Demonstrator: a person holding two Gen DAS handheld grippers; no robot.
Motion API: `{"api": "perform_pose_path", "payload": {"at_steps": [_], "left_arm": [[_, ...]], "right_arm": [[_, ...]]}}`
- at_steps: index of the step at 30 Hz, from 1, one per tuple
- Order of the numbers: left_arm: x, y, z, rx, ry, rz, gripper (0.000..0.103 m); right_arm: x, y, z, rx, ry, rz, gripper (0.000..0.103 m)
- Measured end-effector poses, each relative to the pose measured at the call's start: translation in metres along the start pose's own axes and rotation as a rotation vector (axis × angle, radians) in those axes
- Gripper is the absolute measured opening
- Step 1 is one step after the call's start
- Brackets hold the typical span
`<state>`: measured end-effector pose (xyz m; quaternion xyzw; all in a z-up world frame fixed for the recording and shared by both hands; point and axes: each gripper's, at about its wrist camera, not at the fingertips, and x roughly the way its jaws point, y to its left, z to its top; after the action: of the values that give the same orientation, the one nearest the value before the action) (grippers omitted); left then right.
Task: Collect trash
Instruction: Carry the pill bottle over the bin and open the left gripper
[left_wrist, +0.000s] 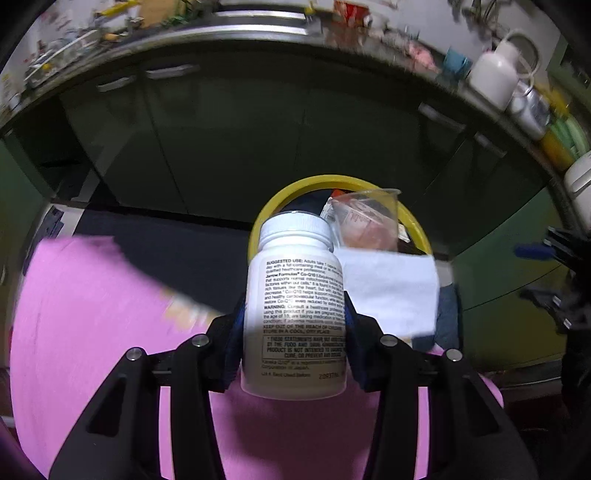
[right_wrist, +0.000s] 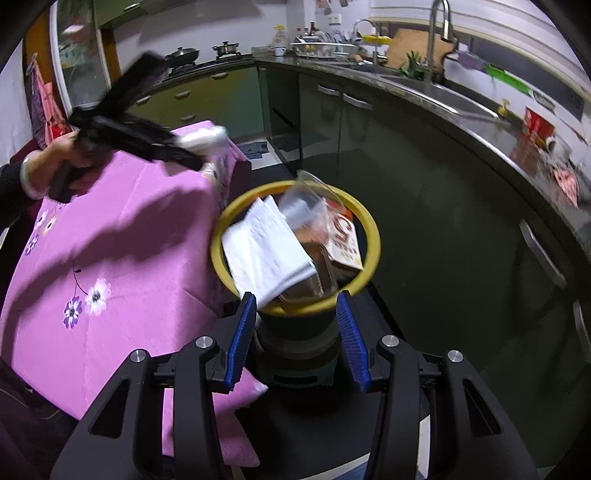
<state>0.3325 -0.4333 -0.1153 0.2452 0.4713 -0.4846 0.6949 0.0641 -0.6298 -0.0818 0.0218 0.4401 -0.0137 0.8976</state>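
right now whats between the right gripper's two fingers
Nothing is gripped: the right gripper stands open. In the right wrist view, only the yellow-rimmed trash bin below shows through the gap.

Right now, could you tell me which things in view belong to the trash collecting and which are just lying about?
Job:
- white pill bottle, clamped in left gripper
- yellow-rimmed bin
- paper, clear cup, carton in bin

Lying about:
- pink tablecloth
- white kettle
- faucet
- pans

Bin (right_wrist: 371, 236) (holding paper (right_wrist: 266, 251), box (right_wrist: 345, 245)) stands right of table (right_wrist: 110, 258).
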Motion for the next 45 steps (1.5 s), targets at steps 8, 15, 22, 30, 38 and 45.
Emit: {"api": "perform_pose_path", "payload": {"at_steps": [8, 15, 22, 30, 38, 45], "left_arm": [[0.074, -0.013, 0.04, 0.017, 0.096, 0.002, 0.045], [0.094, -0.006, 0.047, -0.006, 0.116, 0.008, 0.045], [0.088, 0.001, 0.041, -0.008, 0.122, 0.005, 0.054], [0.009, -0.003, 0.016, -0.072, -0.05, -0.003, 0.069], [-0.12, -0.058, -0.105, -0.198, -0.364, 0.172, 0.096], [-0.191, -0.097, -0.235, -0.412, -0.493, 0.52, 0.096]], "right_arm": [[-0.002, -0.031, -0.025, 0.069, 0.0, 0.014, 0.046], [-0.001, -0.043, -0.04, 0.102, 0.006, 0.027, 0.046], [-0.001, -0.041, -0.04, 0.1, 0.004, 0.041, 0.046], [-0.007, -0.028, -0.031, 0.068, -0.017, 0.054, 0.048], [-0.013, 0.008, -0.029, 0.018, -0.031, 0.116, 0.056], [-0.024, 0.052, -0.029, -0.011, -0.073, 0.203, 0.091]]}}
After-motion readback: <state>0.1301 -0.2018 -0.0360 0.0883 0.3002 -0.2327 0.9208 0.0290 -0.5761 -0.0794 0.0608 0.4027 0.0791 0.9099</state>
